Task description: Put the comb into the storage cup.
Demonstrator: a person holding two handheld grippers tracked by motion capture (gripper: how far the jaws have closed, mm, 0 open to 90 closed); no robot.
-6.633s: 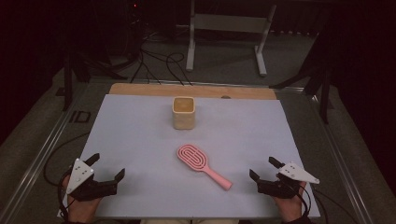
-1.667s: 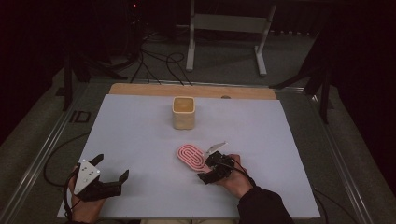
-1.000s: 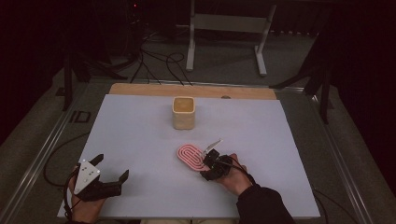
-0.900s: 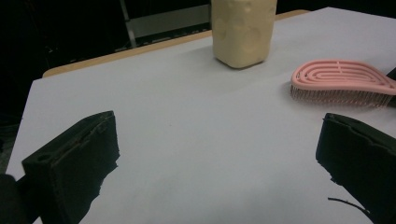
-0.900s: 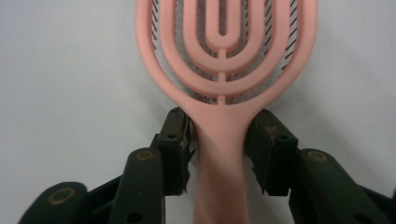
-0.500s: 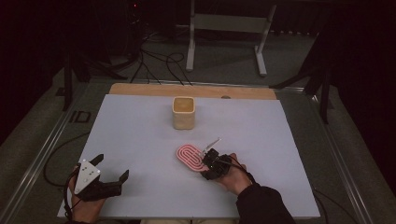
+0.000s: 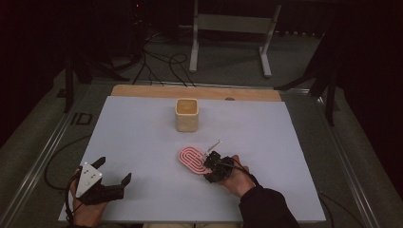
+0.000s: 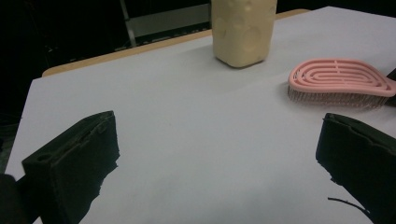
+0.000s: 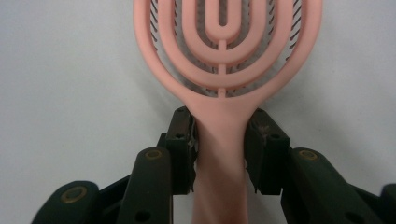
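A pink vented hairbrush point(image 7: 191, 160) lies bristles down on the white table sheet point(image 7: 142, 133), just right of centre and near the front. My right gripper point(image 7: 215, 167) is at the handle end. In the right gripper view its two black jaws press both sides of the brush's point(image 9: 224, 56) handle where it meets the head; the right gripper point(image 9: 219, 149) is shut on it. My left gripper point(image 7: 114, 170) rests open at the front left corner. Its jaws stand wide apart on nothing, and the left gripper view point(image 8: 219, 154) shows the brush point(image 8: 338, 79) off to the right.
A cream-coloured square cup point(image 7: 187, 115) stands upright behind the brush at mid table, and appears at the top of the left gripper view point(image 8: 243, 30). A wooden strip point(image 7: 195, 91) runs along the far edge of the table. Cables lie on the floor beyond.
My right hand came in from the front right corner to the brush handle and has held there over the last second, jaws closed on it. The left gripper has barely moved.
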